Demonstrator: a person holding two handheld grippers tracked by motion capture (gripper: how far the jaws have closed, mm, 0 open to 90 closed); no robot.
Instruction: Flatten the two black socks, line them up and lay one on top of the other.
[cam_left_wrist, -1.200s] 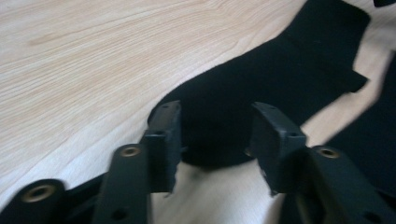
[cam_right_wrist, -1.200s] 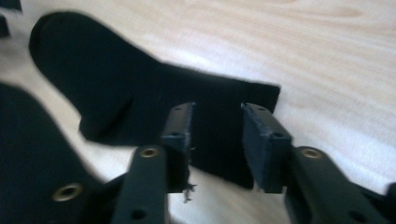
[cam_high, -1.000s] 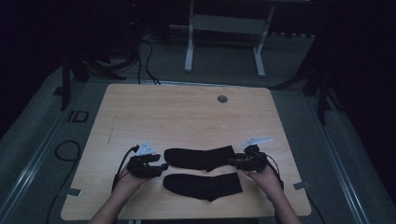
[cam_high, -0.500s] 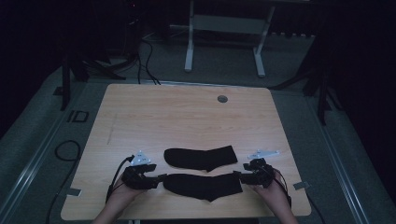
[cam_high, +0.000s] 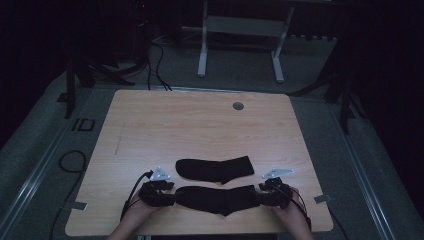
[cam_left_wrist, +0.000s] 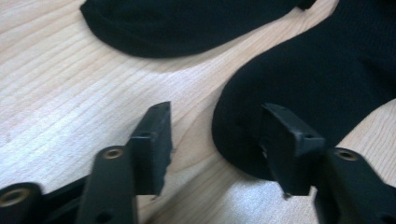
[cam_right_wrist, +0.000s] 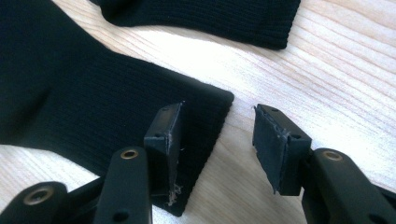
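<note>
Two black socks lie parallel on the bench (cam_high: 200, 125). The left hand-held gripper (cam_high: 159, 194) and right hand-held gripper (cam_high: 272, 192), jaws wide, straddle opposite ends of the nearer sock (cam_high: 217, 199), apparently to pinch it; the farther sock (cam_high: 215, 169) lies just beyond.

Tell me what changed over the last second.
Both claws came back toward the person, from the ends of the far sock to the ends of the near sock. The left claw stands open at its toe, the right claw open at its cuff; neither grips yet. Both socks lie where they lay.
</note>
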